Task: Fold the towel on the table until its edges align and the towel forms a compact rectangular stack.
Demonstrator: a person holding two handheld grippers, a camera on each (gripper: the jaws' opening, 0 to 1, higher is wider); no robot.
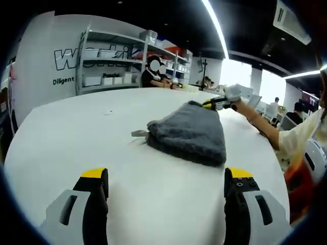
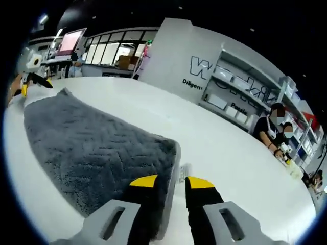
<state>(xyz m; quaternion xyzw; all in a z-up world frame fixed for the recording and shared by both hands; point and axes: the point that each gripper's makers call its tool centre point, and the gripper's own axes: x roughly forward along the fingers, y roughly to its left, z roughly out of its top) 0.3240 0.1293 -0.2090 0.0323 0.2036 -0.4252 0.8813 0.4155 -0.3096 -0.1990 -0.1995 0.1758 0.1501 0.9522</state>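
The grey towel (image 1: pixel 190 133) lies on the white table (image 1: pixel 76 143), already doubled into a thick oblong with a small tag (image 2: pixel 183 173) at one short end. Your left gripper (image 1: pixel 166 178) hangs short of the towel with its jaws spread wide on nothing. Your right gripper (image 2: pixel 171 182) sits at the tag end, jaws set narrowly either side of the towel's edge; you cannot tell whether they pinch it. Another yellow-tipped gripper (image 1: pixel 218 103), in a person's hand (image 1: pixel 236 94), rests at the far corner. Expect the plush pile to be soft, limp and light: it will sag and drag, not slide stiffly, so take it at the corners, gathering all layers. No container stands on the table; the boxes on the background shelves (image 1: pixel 110 61) are too small to read.
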